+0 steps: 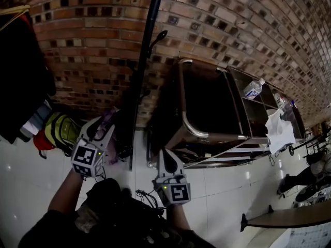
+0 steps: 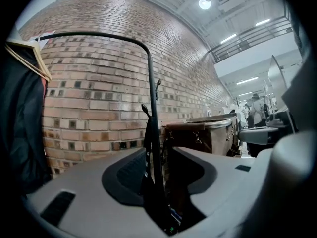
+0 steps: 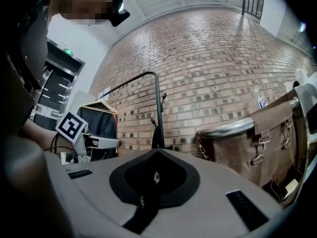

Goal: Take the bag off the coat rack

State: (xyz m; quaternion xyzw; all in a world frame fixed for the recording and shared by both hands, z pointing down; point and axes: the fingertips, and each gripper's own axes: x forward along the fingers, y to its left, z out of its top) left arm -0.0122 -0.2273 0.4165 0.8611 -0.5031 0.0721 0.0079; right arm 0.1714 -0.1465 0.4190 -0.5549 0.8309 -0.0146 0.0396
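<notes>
A black coat rack pole (image 1: pixel 145 50) stands against the brick wall, with small hooks on it. In the left gripper view a black bag strap (image 2: pixel 147 148) hangs from a hook beside the pole (image 2: pixel 150 83) and runs down between the jaws of my left gripper (image 2: pixel 166 152). Those jaws stand apart and do not press the strap. My right gripper (image 3: pixel 157 151) is shut on a black strap (image 3: pixel 143 207) that comes out below its pads. In the head view the left gripper (image 1: pixel 106 123) is at the pole and the right gripper (image 1: pixel 165 156) is just right of it. A dark bundle (image 1: pixel 116 205) sits low between my arms; the bag's body is not clear.
A metal-framed cart with brown fabric (image 1: pixel 207 133) stands right of the rack, holding a water bottle (image 1: pixel 253 88) and a white cloth (image 1: pixel 279 130). Dark clothes on a hanger (image 1: pixel 20 71) and a yellow-green item (image 1: pixel 59 130) are at the left. A table edge (image 1: pixel 289 218) is at the lower right.
</notes>
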